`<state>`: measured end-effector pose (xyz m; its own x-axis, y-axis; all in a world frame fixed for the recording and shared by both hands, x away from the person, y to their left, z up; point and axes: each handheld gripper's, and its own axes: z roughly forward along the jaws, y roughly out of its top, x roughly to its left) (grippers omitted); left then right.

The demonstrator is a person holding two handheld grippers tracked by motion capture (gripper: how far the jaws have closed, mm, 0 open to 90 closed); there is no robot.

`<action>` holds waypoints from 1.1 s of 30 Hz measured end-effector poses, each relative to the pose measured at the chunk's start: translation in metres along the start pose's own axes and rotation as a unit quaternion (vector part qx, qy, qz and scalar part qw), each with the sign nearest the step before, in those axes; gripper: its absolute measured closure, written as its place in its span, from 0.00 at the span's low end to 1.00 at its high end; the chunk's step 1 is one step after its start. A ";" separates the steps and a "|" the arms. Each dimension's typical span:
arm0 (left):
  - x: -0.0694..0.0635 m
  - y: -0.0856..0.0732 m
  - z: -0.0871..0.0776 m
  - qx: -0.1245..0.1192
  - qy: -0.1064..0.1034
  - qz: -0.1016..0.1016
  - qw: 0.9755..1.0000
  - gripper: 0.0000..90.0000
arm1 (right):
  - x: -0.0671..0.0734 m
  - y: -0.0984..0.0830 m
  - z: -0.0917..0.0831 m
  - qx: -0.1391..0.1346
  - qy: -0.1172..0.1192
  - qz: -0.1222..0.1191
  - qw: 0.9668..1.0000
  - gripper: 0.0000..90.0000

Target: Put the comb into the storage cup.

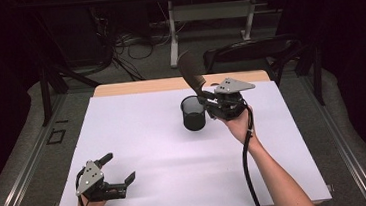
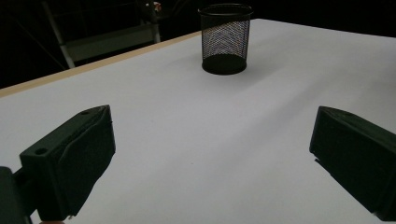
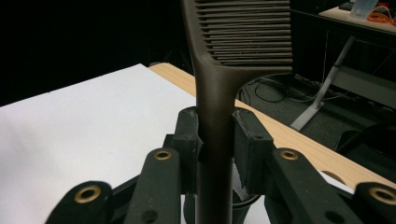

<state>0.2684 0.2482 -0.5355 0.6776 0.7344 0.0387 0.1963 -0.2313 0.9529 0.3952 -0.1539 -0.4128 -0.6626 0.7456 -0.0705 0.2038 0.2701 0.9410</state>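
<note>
High view: right gripper (image 1: 210, 102), centre frame, clamps dark brown plastic slotted spatula (image 1: 191, 73) by its handle, tilted above black wire-mesh cup (image 1: 193, 113) on white bench (image 1: 155, 155). Left gripper (image 1: 120, 169), lower left, wide open, empty. No readable writing.

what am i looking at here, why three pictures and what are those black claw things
A person sits at a table covered in white, holding a hand-operated two-jaw gripper in each hand. The high view looks down from above the person's side. The other two pictures come from small cameras riding on each gripper, looking along its black jaws. The left gripper rests near the table's front edge with its jaws wide open and nothing between them. The right gripper is clamped on the handle of a dark comb, held upright above a black mesh cup. That cup is the one loose thing standing on the table.
</note>
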 end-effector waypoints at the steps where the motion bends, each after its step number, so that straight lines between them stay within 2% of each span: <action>1: 0.000 0.000 0.000 0.001 0.000 0.001 1.000 0.00 | 0.000 0.001 0.001 0.000 -0.001 -0.001 1.000 0.81; 17: 0.000 0.000 0.000 0.000 0.001 -0.001 1.000 0.00 | 0.002 0.015 0.013 -0.017 -0.001 -0.010 1.000 0.81; 33: 0.000 0.000 0.000 0.001 0.001 0.000 1.000 0.00 | 0.000 0.015 0.025 -0.029 -0.009 -0.003 1.000 0.81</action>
<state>0.2683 0.2484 -0.5356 0.6766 0.7354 0.0385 0.1977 -0.2318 0.9525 0.4162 -0.1347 -0.4074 -0.6506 0.7550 -0.0822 0.1565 0.2392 0.9583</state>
